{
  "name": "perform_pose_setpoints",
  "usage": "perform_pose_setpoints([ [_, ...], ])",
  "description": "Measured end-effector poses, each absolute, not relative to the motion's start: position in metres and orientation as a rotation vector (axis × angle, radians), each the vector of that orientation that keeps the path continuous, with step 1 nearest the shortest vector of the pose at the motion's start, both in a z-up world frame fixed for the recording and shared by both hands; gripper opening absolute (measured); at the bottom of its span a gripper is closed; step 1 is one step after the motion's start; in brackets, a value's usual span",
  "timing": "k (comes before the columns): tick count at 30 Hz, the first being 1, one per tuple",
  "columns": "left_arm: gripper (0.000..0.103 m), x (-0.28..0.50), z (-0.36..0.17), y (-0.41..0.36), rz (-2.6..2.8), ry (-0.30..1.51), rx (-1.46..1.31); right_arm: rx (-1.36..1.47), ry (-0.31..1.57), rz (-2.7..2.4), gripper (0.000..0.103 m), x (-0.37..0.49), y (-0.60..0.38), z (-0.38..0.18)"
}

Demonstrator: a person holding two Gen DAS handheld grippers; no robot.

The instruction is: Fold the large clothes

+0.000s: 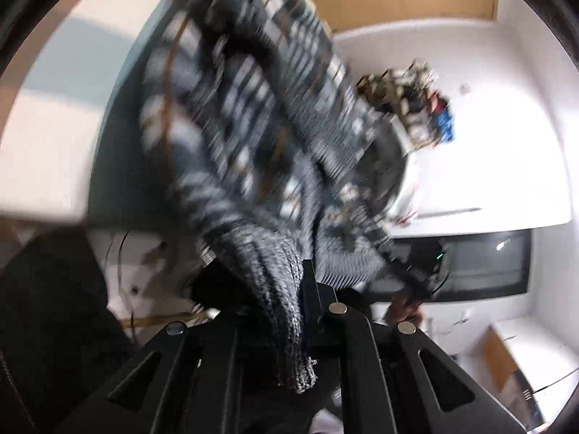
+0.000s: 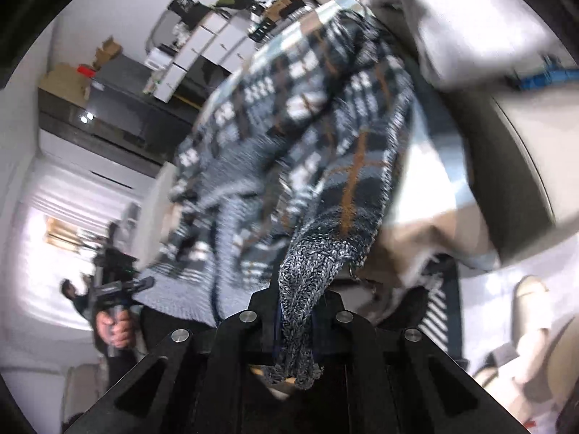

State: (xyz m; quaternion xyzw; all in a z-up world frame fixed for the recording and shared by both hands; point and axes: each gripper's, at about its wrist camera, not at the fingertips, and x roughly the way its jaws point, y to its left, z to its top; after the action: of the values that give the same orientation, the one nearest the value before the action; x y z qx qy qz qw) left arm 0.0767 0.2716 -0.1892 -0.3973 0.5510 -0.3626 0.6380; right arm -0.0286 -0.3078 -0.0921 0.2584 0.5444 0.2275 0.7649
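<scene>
Between your two grippers hangs the plaid knit garment (image 1: 253,126), pinched at its ribbed edge on both sides.

Your left gripper (image 1: 300,311) is clamped on a fold of grey ribbed knit that trails back past its fingers, and the checked body of the garment rises away from it, blurred. Your right gripper (image 2: 296,311) is likewise closed on the ribbed hem, with the plaid cloth (image 2: 307,126) spreading up and away in front of it. In the right wrist view, your left hand (image 2: 114,327) shows low at the left, wrapped round the handle of the other gripper. Across the room stand white drawer units (image 2: 202,47) with clutter on top; what is inside them you cannot tell.
</scene>
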Motion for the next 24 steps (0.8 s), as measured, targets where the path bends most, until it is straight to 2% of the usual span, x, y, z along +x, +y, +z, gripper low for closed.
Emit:
perform_pose_setpoints([
  [5,0.005,0.13,-0.148,0.278,-0.84,1.18,-0.951,0.625,1.169,0.522,0.011,0.023,-0.3,-0.054],
  [9,0.005,0.182,-0.135,0.283,-0.853,1.19,-1.063,0.713,1.208,0.491,0.011,0.087,-0.297,-0.035],
  [16,0.005,0.275,-0.141,0.287,-0.733,1.223,-1.105,0.8,1.356,0.318,0.011,0.193,-0.31,-0.055],
  [20,0.005,0.302,-0.149,0.28,-0.691,1.243,-1.119,0.808,1.432,0.236,0.012,0.24,-0.31,-0.079],
  [24,0.005,0.326,-0.166,0.273,-0.639,1.301,-1.13,0.892,1.466,0.183,0.018,0.267,-0.317,-0.105],
])
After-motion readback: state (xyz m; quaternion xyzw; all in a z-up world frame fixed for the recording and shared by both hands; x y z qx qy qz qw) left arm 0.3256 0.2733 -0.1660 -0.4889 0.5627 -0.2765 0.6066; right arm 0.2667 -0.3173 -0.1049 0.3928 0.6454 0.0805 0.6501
